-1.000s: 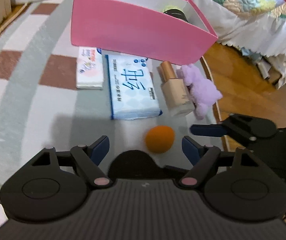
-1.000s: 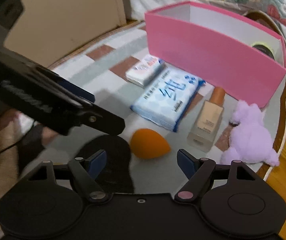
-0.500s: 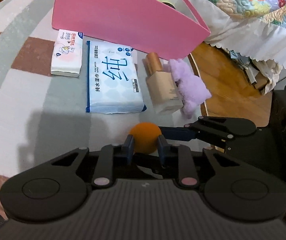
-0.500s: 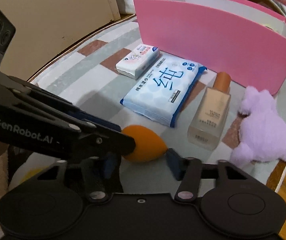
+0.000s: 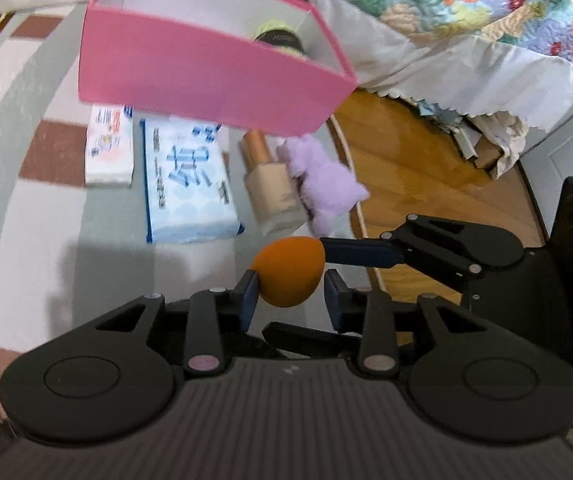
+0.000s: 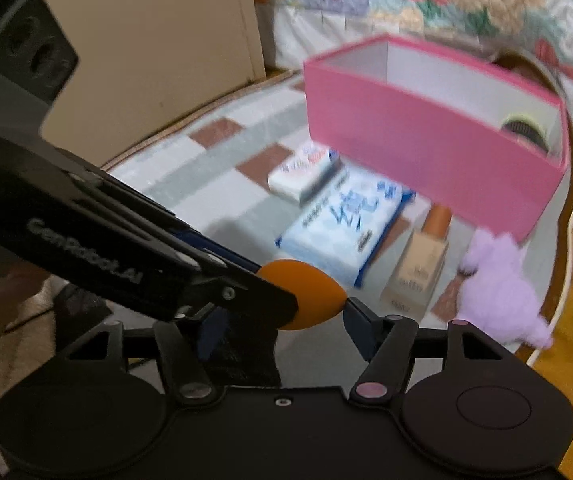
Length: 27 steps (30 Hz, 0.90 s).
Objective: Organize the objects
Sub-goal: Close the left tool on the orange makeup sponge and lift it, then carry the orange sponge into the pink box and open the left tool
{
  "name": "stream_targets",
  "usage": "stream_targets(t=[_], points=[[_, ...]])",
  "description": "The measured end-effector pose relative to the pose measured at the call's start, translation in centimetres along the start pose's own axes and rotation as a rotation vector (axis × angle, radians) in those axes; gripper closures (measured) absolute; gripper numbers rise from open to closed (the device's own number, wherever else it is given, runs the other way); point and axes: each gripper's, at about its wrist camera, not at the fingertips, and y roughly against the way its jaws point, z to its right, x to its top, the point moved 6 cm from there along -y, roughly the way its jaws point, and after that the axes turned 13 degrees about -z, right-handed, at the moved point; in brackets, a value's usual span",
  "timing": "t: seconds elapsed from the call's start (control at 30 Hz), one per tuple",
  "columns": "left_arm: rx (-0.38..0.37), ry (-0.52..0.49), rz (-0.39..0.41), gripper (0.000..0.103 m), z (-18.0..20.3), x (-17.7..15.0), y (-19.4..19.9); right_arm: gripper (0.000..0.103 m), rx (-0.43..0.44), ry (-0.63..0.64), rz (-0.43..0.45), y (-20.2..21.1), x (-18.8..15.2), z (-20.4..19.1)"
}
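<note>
Viewing from my left gripper (image 5: 288,294): one pink box (image 5: 206,76) holds one dark, yellow-rimmed round item (image 5: 280,38). Outside it lie two tissue packs (image 5: 188,184), one foundation bottle (image 5: 272,190), one purple plush (image 5: 324,184). One orange sponge (image 5: 288,272) sits clamped in my left gripper, lifted off the bench; my right gripper (image 6: 282,330) has just been opening around it.

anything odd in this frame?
Yes: both tongs crowd one orange sponge. It sits between the fingers of the left tongs and of the right tongs, and both sets of jaws have just been opening.
</note>
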Motion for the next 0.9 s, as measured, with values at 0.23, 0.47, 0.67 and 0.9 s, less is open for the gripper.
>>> stream_targets(t=[0.23,0.47,0.67,0.9], points=[[0.006,-0.026,0.058,0.069,1.8,2.2,3.7,0.029,-0.034,0.038,0.111,4.3,2.9,-0.7],[0.042,-0.037,0.121,0.062,2.0,5.5,7.1,0.050,-0.074,0.148,0.212,7.4,5.9,-1.0],[0.057,-0.041,0.165,0.062,2.4,9.6,8.9,0.055,-0.083,0.122,0.229,8.5,9.4,1.6],[0.114,-0.036,0.142,0.062,2.4,15.4,7.1,0.062,-0.143,0.101,0.170,7.3,13.4,5.6]])
